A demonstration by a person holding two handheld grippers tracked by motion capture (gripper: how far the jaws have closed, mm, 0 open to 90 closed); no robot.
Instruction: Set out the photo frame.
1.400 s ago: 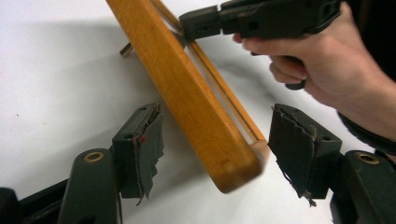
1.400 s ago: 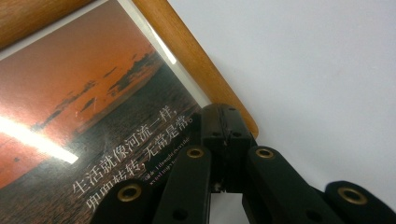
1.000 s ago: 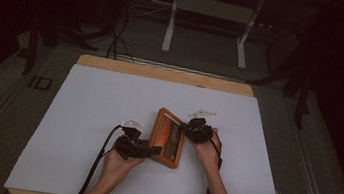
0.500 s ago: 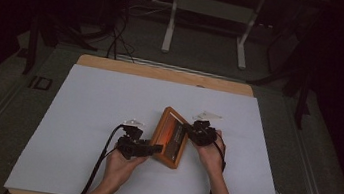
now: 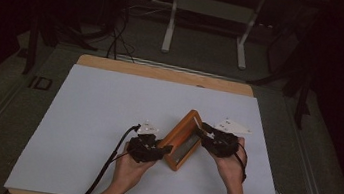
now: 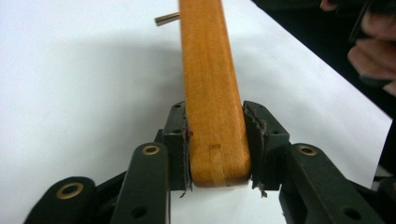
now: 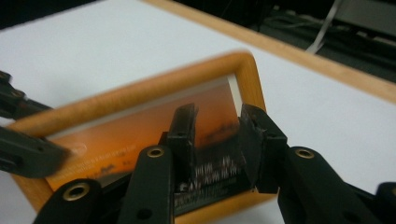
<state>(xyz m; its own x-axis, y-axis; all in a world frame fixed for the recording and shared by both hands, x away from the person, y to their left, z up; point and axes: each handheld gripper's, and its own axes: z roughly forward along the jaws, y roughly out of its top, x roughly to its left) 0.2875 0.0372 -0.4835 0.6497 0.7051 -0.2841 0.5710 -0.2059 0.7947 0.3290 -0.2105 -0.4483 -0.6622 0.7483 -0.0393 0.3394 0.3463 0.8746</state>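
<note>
- while gripped at its near left edge, rectangular orange-brown wooden picture frame with a glossy orange picture [image 5: 183, 140] stands tilted on the white table sheet [image 5: 91, 116], near the middle of the table, toward the near side.
- left gripper [image 5: 160, 150]: jaws just closing in, now clamped on the frame's wooden rail [image 6: 212, 93], pads pressed on both faces in the left gripper view.
- right gripper [image 5: 203, 130]: jaws just opening, now moderately apart and empty, poised at the frame's right side; in the right gripper view, black fingertips [image 7: 184, 126] in front of the picture glass, seemingly not pinching anything.
- small metal peg [image 6: 166, 18] jutting past the far part of the frame, perhaps a stand part; hard to tell.
- step in hand, judged: handover of the frame from right to left, frame being stood up.
- next move, judged: steady hold by the left, fresh right grip on the far rail or back stand, care against slipping.
</note>
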